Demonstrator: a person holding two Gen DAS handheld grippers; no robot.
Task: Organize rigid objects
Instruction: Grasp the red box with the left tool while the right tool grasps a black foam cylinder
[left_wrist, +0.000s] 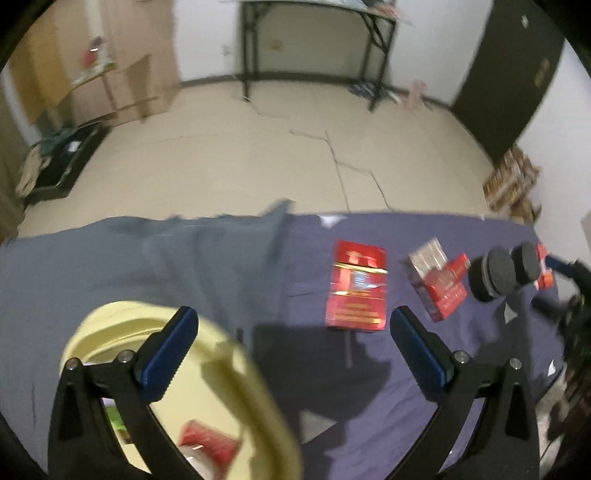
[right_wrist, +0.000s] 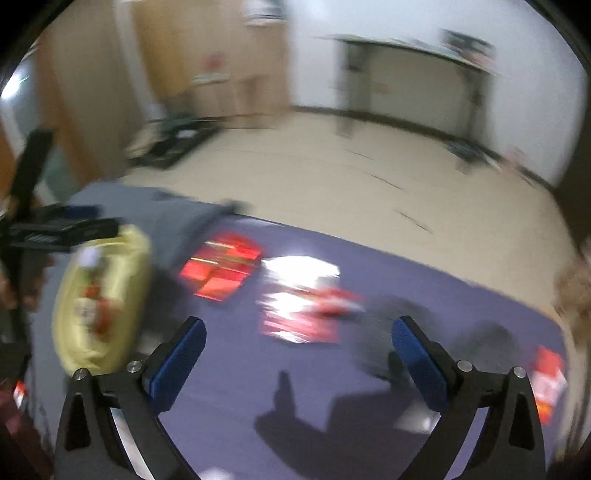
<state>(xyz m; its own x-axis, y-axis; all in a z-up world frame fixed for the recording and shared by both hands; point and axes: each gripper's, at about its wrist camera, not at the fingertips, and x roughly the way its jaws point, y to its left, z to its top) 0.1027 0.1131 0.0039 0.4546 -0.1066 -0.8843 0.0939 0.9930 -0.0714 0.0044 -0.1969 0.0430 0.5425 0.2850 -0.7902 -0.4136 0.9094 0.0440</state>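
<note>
— Left claw (left_wrist: 293, 339), right claw (right_wrist: 297, 341): both spread wide, gripping nothing.
— Red box (left_wrist: 357, 284) flat on purple-clothed worktop (left_wrist: 110, 266); another inside yellow basket (left_wrist: 236, 373), lower left.

Matt blue-grey cloth (left_wrist: 110, 266), glossy red carton (left_wrist: 356, 284), smooth pale-yellow plastic basket (left_wrist: 236, 373), matt black foam discs (left_wrist: 493, 273)

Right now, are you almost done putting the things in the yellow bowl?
Partly. The yellow bowl already holds a red item, maybe more. Nothing is in hand: the left gripper and right gripper are both open and empty. Still on the cloth: the big red box, the opened red pack and two black round pieces.
</note>
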